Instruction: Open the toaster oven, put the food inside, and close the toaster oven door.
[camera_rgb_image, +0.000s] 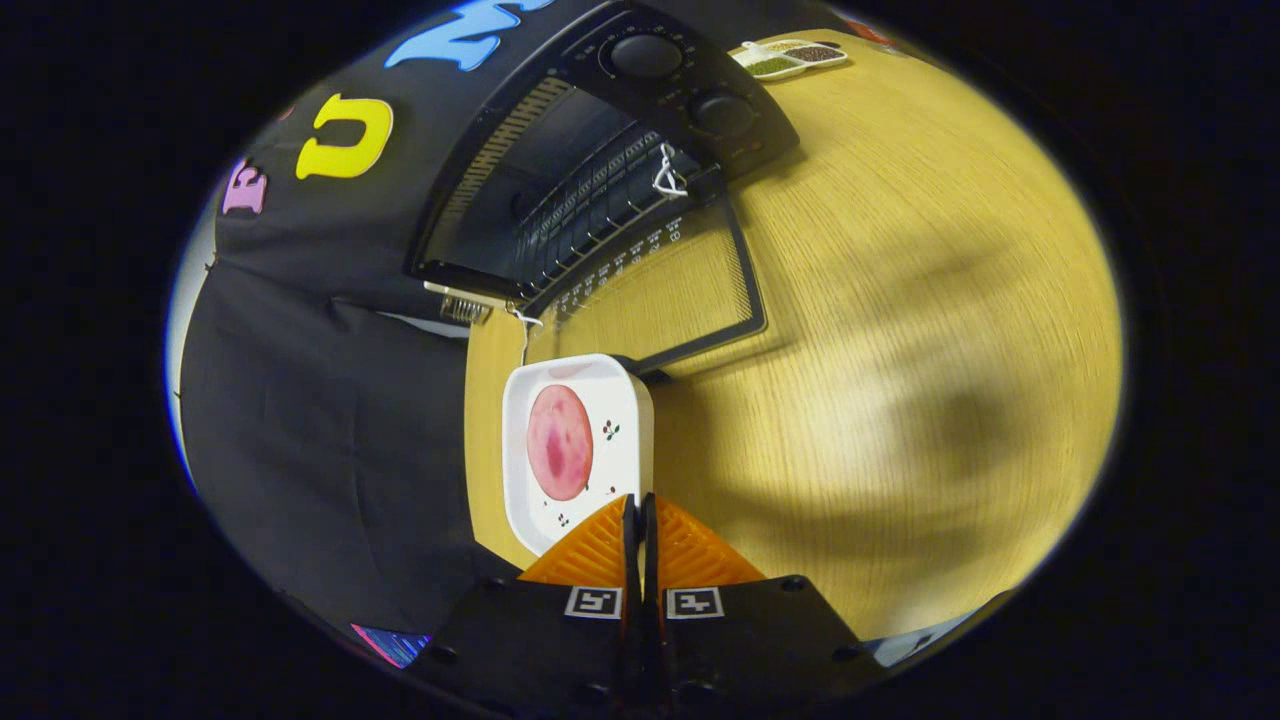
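One plate (580, 450), fingers (612, 535) pinching it (oven (600, 180) open)

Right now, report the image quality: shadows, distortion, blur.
Gripper view: fisheye bends the open toaster oven and wooden table; soft broad shadows cross the table; the plate with its pink slice is sharp; the claw is pinched on the plate's rim.

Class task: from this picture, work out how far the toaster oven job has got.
Done: the toaster oven door is open and lies flat. In hand: the claw is shut on the rim of the white plate with the food, just short of the door. Left: put the food inside and close the door.
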